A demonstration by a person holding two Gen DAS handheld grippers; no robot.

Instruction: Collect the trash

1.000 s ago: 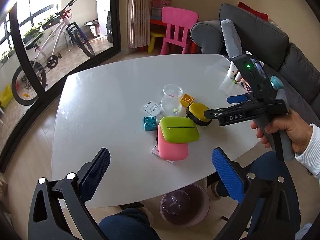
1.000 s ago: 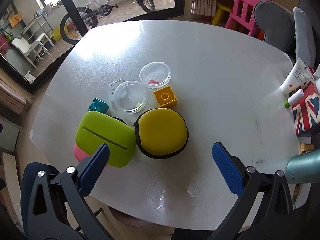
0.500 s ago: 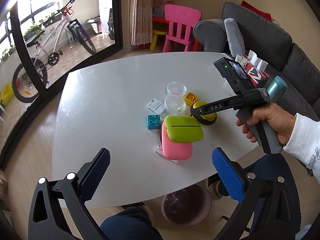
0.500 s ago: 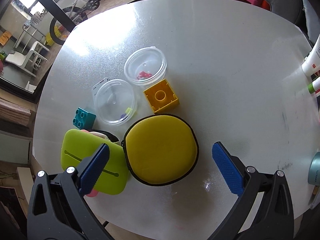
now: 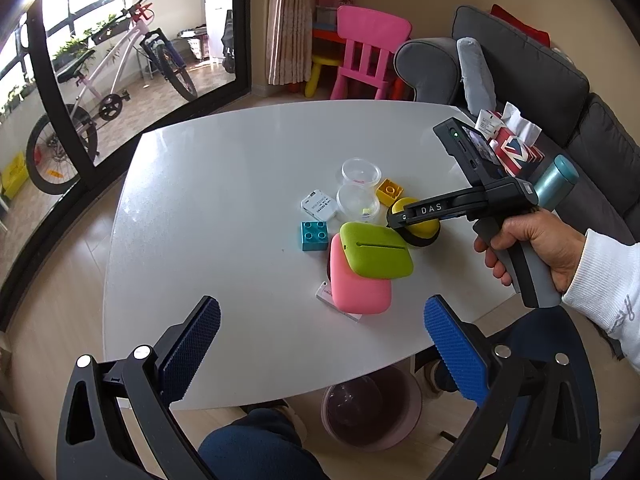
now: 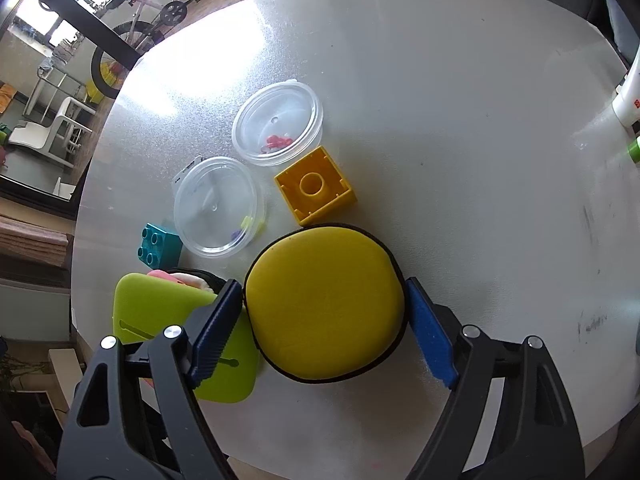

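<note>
Since the earlier frame the right tool (image 6: pixel 324 320) has come down over the yellow round case (image 6: pixel 324 304) and narrowed; its blue pads (image 6: pixel 430 332) now stand at either flank of the case, touching or nearly so, though a firm clamp cannot be confirmed. The left tool (image 5: pixel 320 344) has stayed back at the near edge of the white tabletop (image 5: pixel 224 208), its pads wide apart and holding nothing.

Only the left wrist view shows the right hand (image 5: pixel 528 248) gripping the handle, the pink bin (image 5: pixel 372 408) on the floor under the tabletop's near edge, and the pink case (image 5: pixel 360 288) lying below the green case (image 5: pixel 376 250). Only the right wrist view shows the pad contact on the yellow round case.

Yellow round case: domed, matte, with a dark zip seam around its rim, lying flat on the tabletop. The green case lies just beside it, to its left. Beyond it sit a yellow brick (image 6: pixel 316 186), upside down with its hollow showing, and two clear lidded tubs (image 6: pixel 276 124) (image 6: pixel 218 206), one holding red bits. A teal brick (image 6: pixel 158 242) sits left of the nearer tub.
</note>
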